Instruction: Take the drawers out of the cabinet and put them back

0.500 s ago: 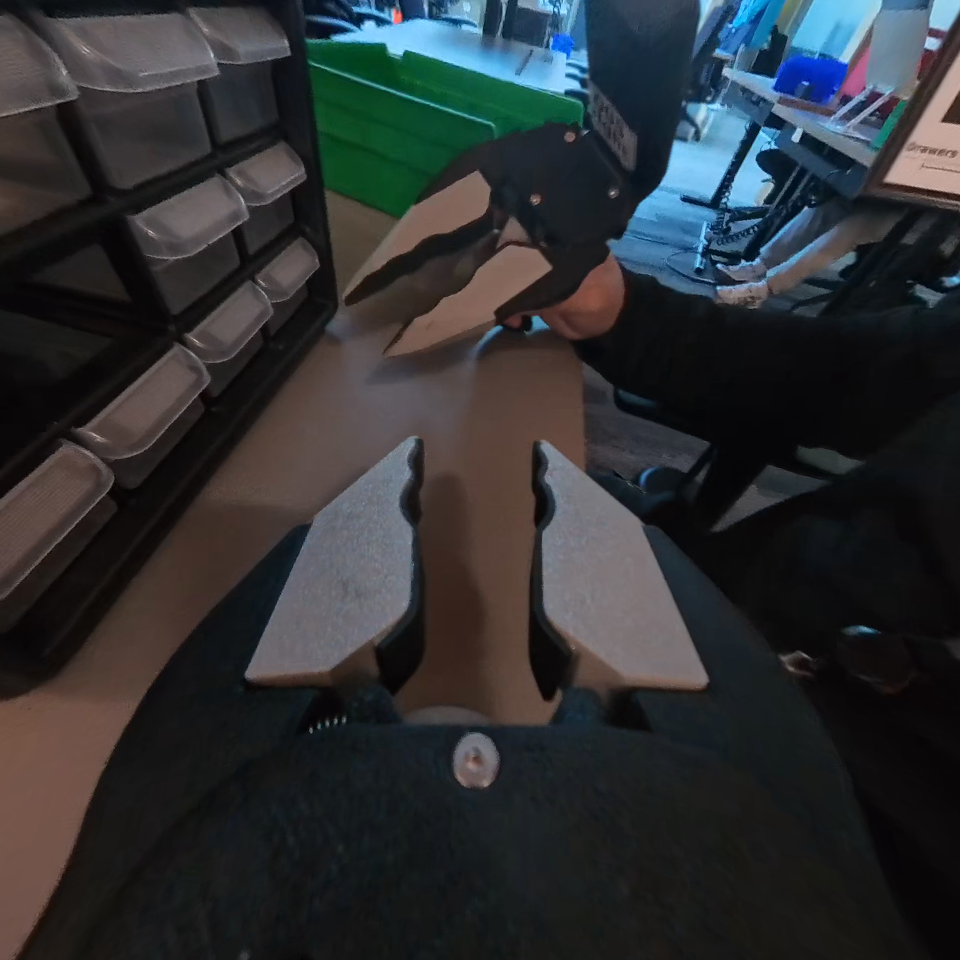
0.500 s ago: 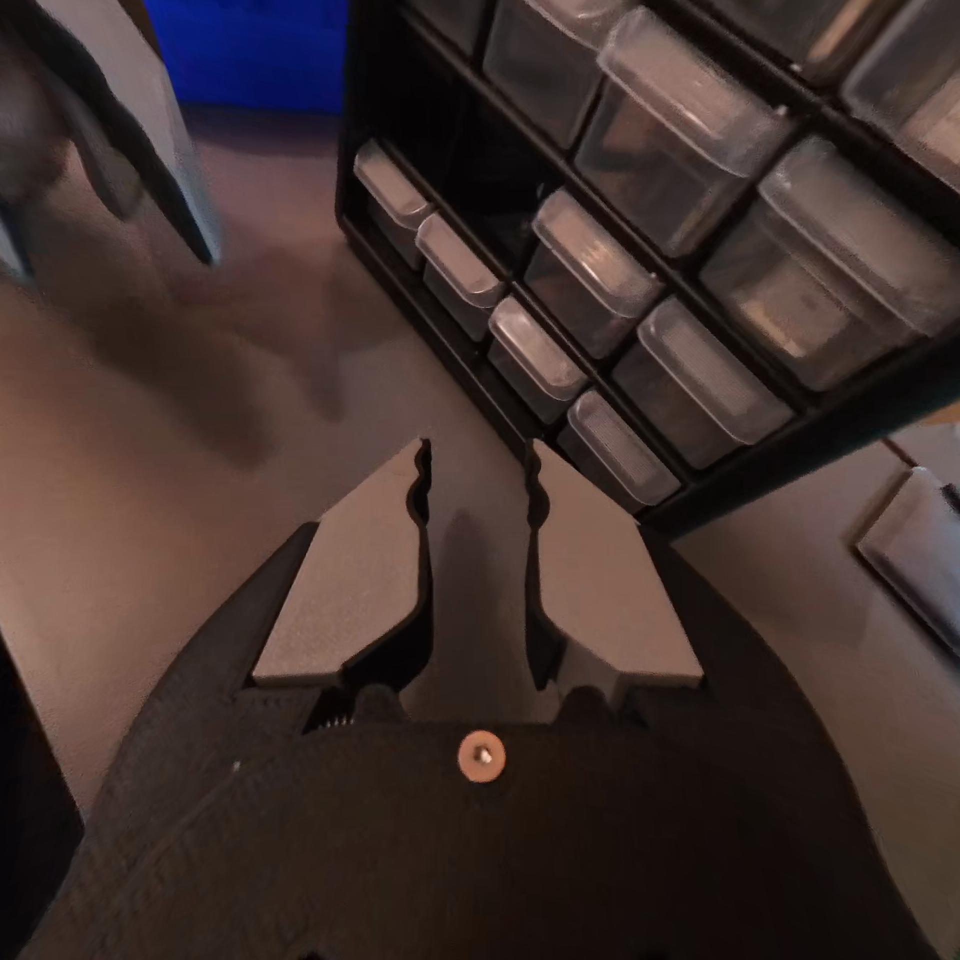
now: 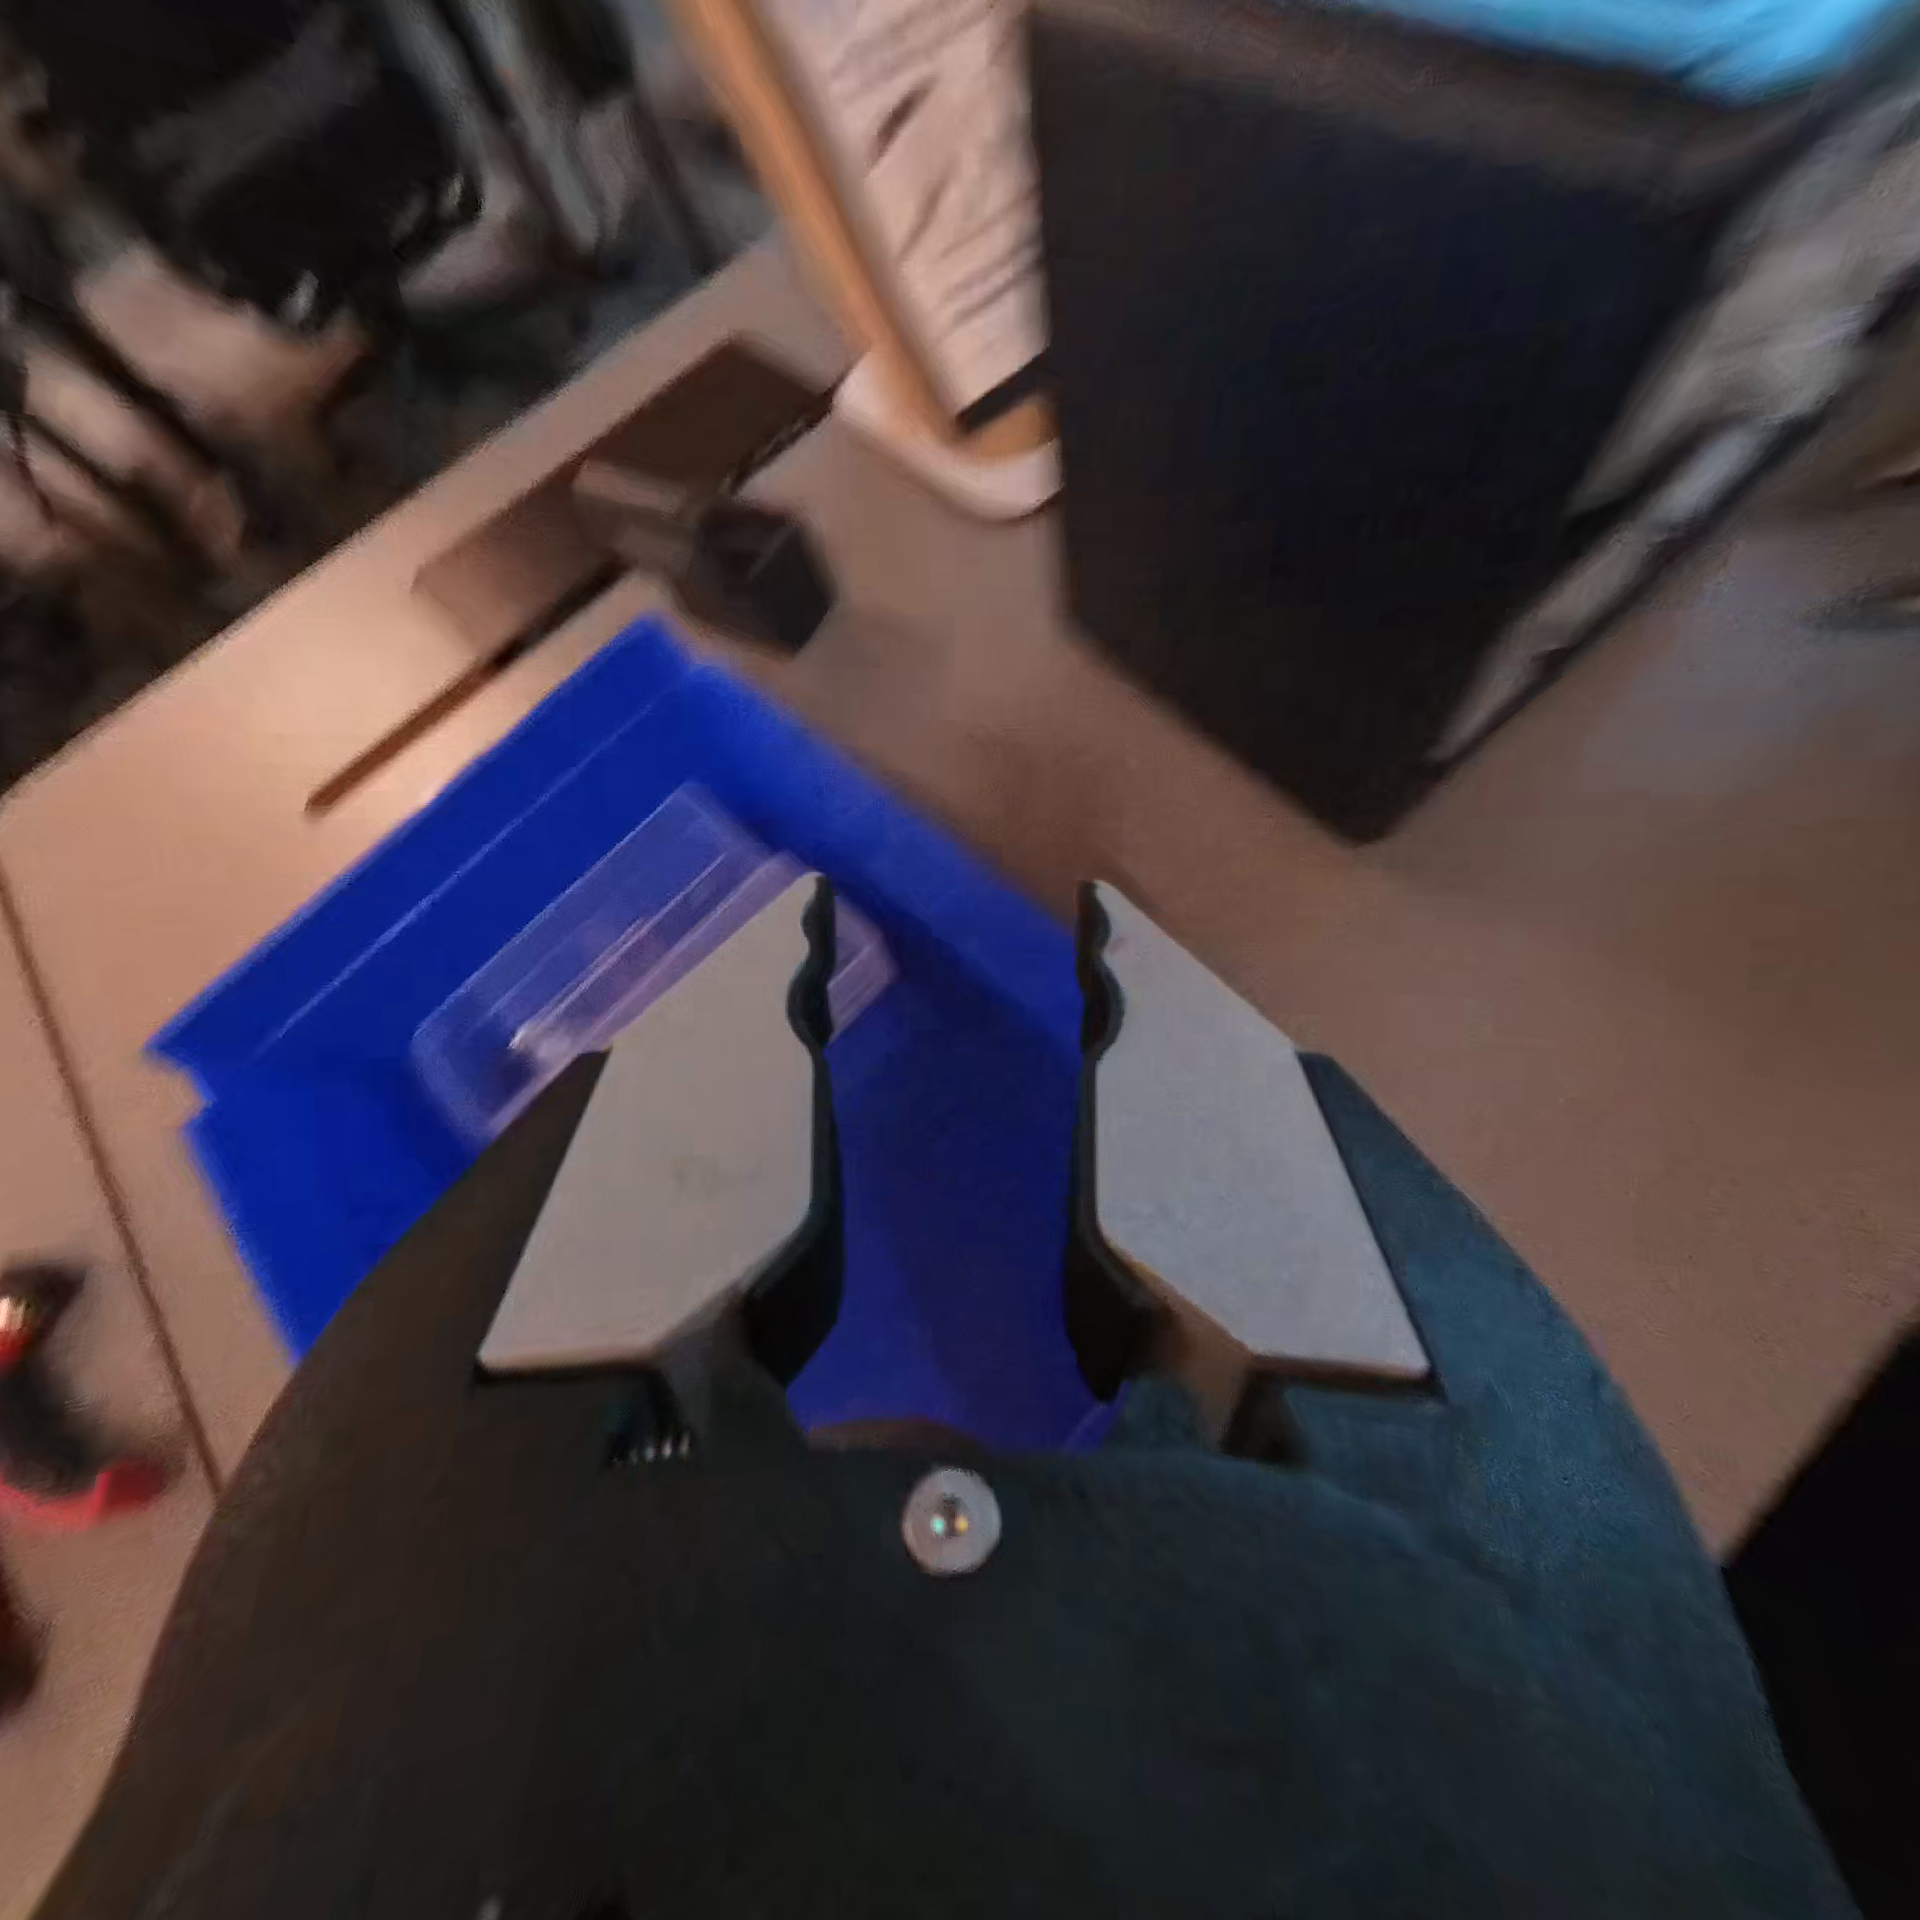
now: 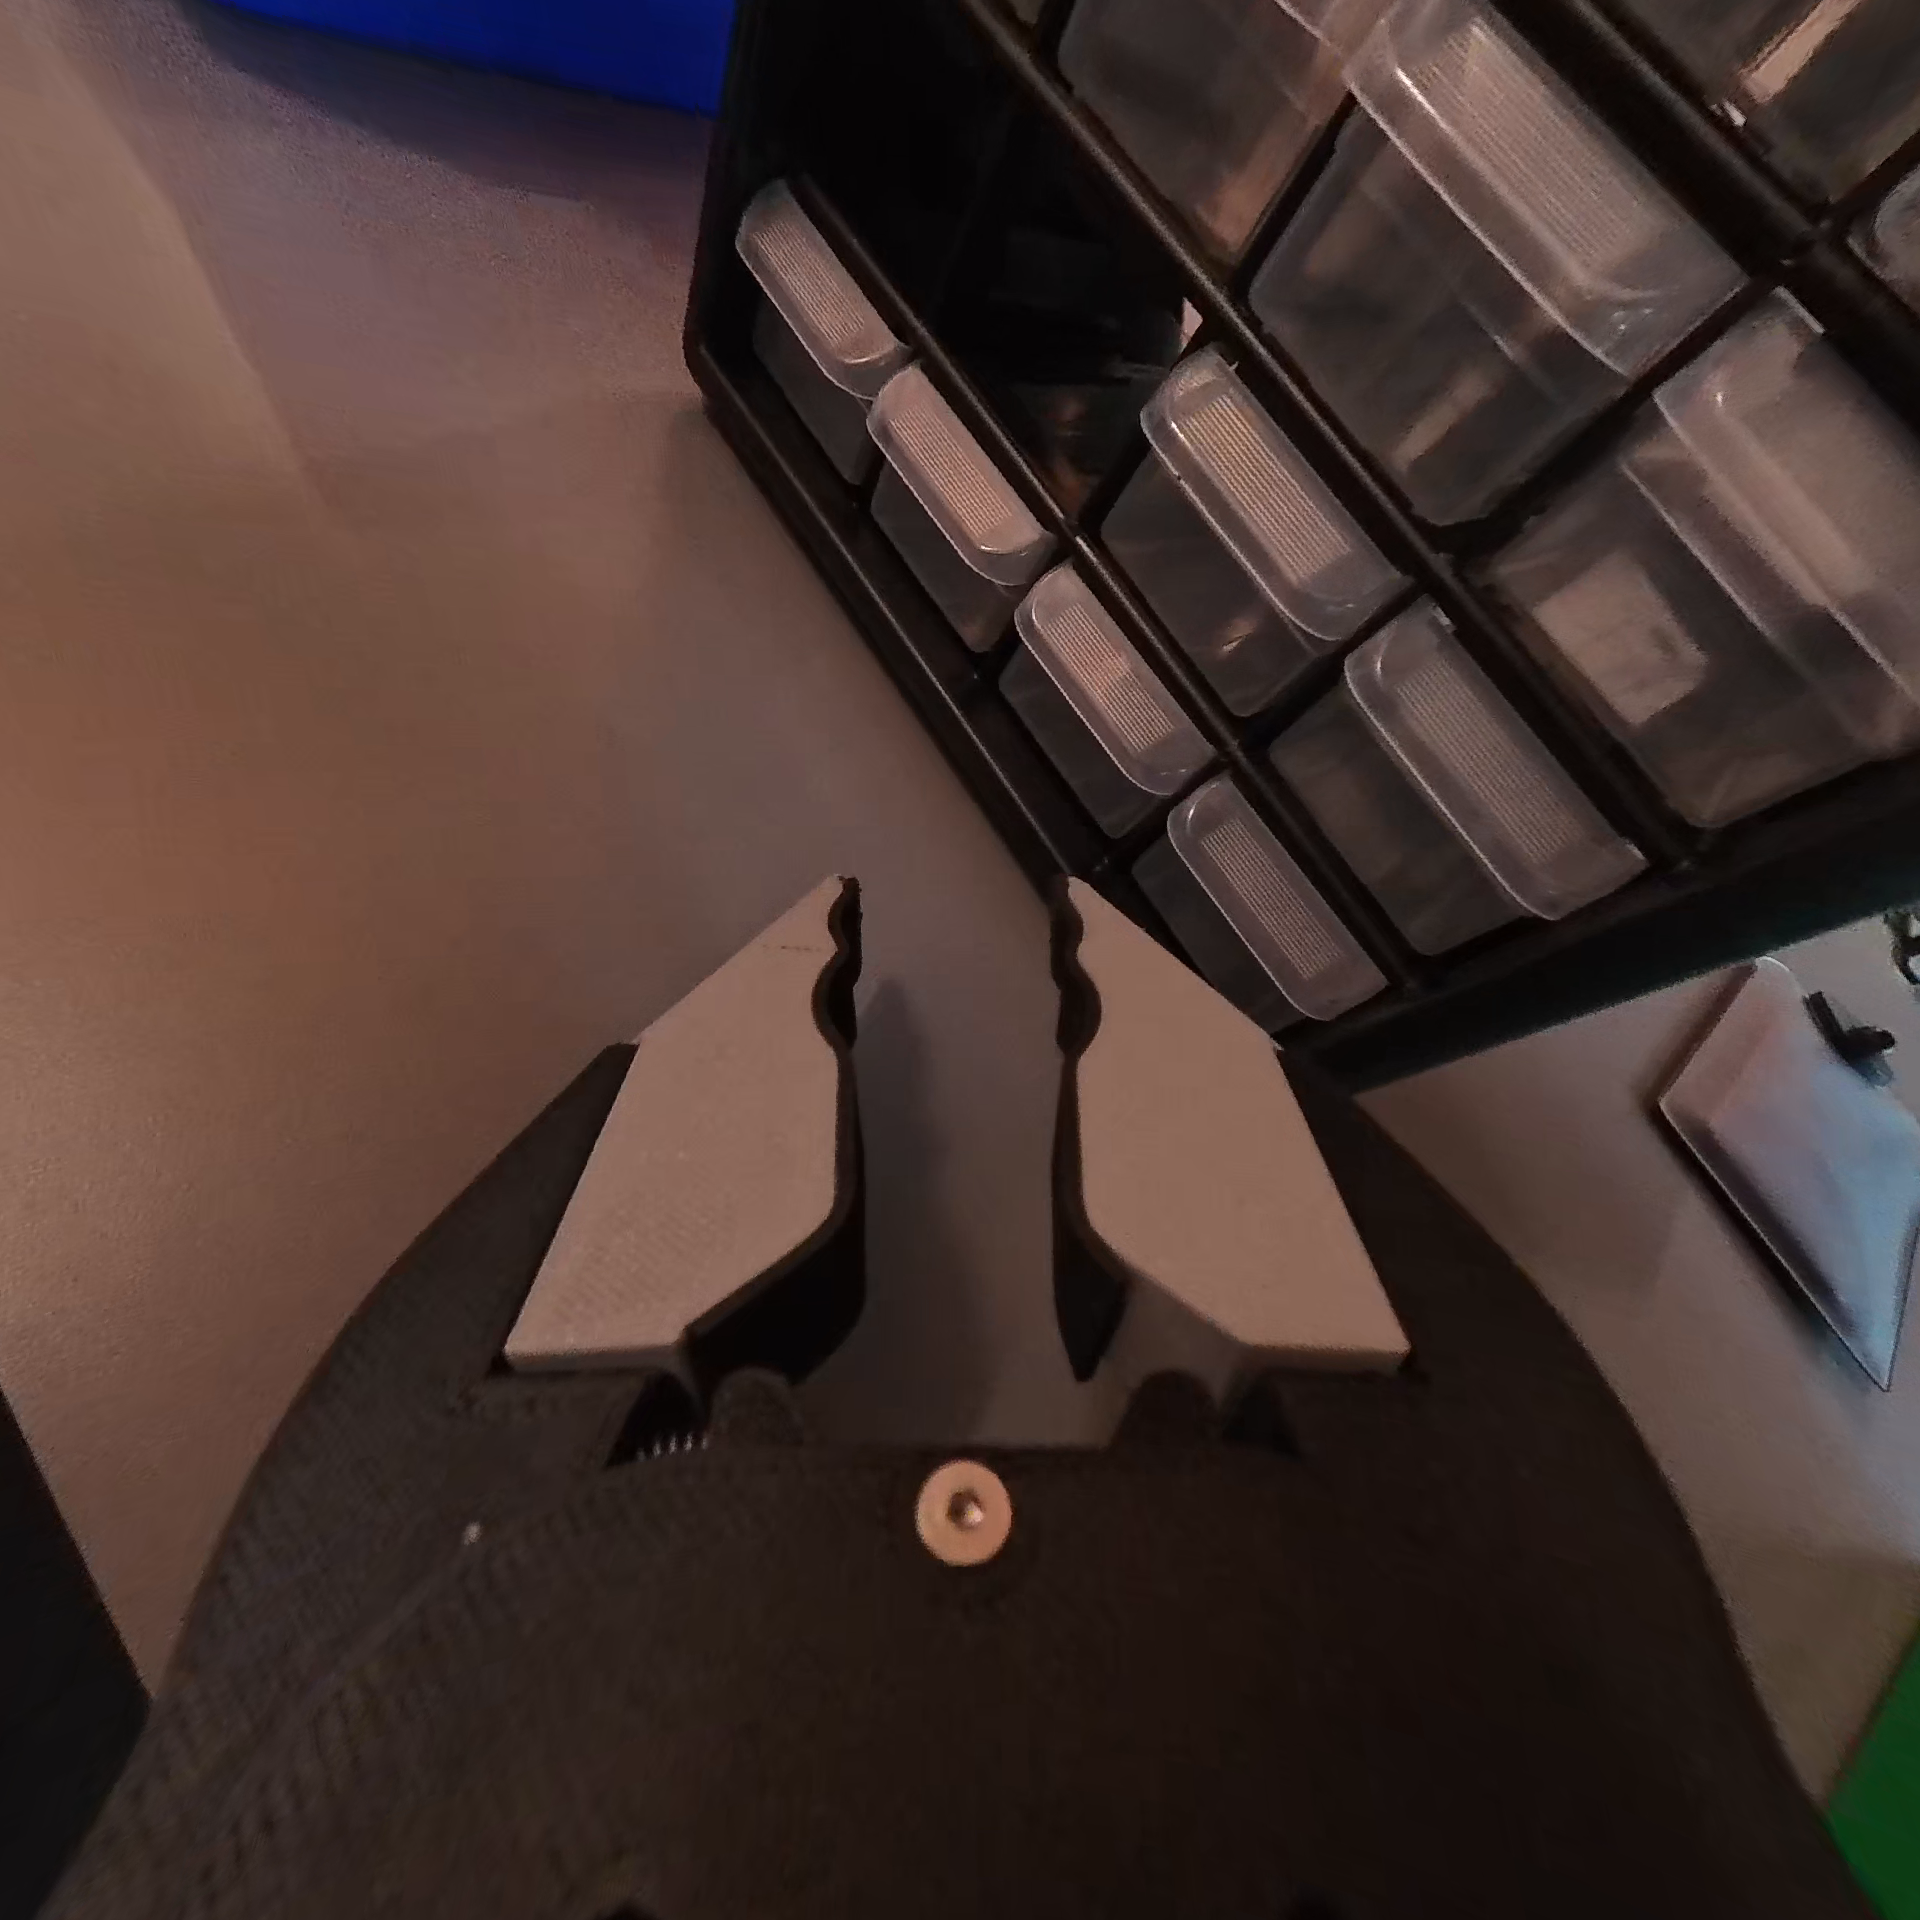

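Here I am looking at a tan table (image 4: 312, 623). My left gripper (image 3: 951, 935) is hanging with jaws apart over a blue bin (image 3: 364, 1091) holding a blurry clear drawer (image 3: 623, 935). Only the right view is showing the black cabinet (image 4: 1558, 966); my right gripper (image 4: 956, 925) is empty, jaws apart, beside it.
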### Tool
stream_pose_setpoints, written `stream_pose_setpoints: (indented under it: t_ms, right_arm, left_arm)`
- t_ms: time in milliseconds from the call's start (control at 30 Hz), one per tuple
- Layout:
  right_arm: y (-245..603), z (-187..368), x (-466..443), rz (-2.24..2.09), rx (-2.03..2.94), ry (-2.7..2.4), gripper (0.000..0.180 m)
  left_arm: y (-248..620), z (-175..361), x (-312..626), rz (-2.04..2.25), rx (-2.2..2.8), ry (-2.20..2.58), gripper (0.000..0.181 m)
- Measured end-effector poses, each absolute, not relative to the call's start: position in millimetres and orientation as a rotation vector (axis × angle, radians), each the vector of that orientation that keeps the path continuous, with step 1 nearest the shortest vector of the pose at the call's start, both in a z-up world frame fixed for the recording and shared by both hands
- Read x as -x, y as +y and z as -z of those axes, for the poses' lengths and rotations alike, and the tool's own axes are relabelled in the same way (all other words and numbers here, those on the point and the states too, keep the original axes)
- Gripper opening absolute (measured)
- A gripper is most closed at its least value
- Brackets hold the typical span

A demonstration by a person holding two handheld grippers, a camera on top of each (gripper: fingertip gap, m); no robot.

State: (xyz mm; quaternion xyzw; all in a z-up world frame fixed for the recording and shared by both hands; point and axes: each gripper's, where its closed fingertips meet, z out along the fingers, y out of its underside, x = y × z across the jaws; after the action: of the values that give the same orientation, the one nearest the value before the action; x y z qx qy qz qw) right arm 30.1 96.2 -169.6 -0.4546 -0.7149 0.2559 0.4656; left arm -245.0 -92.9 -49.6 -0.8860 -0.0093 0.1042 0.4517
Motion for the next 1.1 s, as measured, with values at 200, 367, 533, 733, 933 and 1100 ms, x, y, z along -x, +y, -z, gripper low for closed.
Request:
stream_pose_setpoints:
  t_ms: [200, 367, 533, 733, 933, 1100]
  right_arm:
    - [95.9, 169.2, -30.2, -0.628, 1.113, -1.754, 0.034]
    - [95.9, 165.1, -30.7, -0.663, 1.116, -1.735, 0.034]
    - [89.6, 136.4, -35.5, -0.893, 1.105, -1.635, 0.037]
    - [88.6, 56.0, -41.9, -0.945, 1.011, -1.550, 0.054]
    - [101.2, -25.0, -24.9, -0.824, 0.957, -1.607, 0.052]
    - [132.1, -28.3, 0.0, -0.668, 1.015, -1.686, 0.058]
  left_arm:
    - [-114.6, 124.8, 323.2, -0.249, 2.434, -0.287, 0.045]
    - [-116.5, 161.3, 340.2, -0.354, 2.593, -0.304, 0.046]
    - [-117.8, 184.4, 356.9, -0.432, 2.687, -0.311, 0.056]
    - [-116.4, 201.4, 356.7, -0.410, 2.765, -0.242, 0.034]
    - [-120.2, 202.2, 350.0, -0.510, 2.806, -0.069, 0.011]
    - [-125.0, 181.9, 335.6, -0.537, 2.707, -0.026, 0.002]
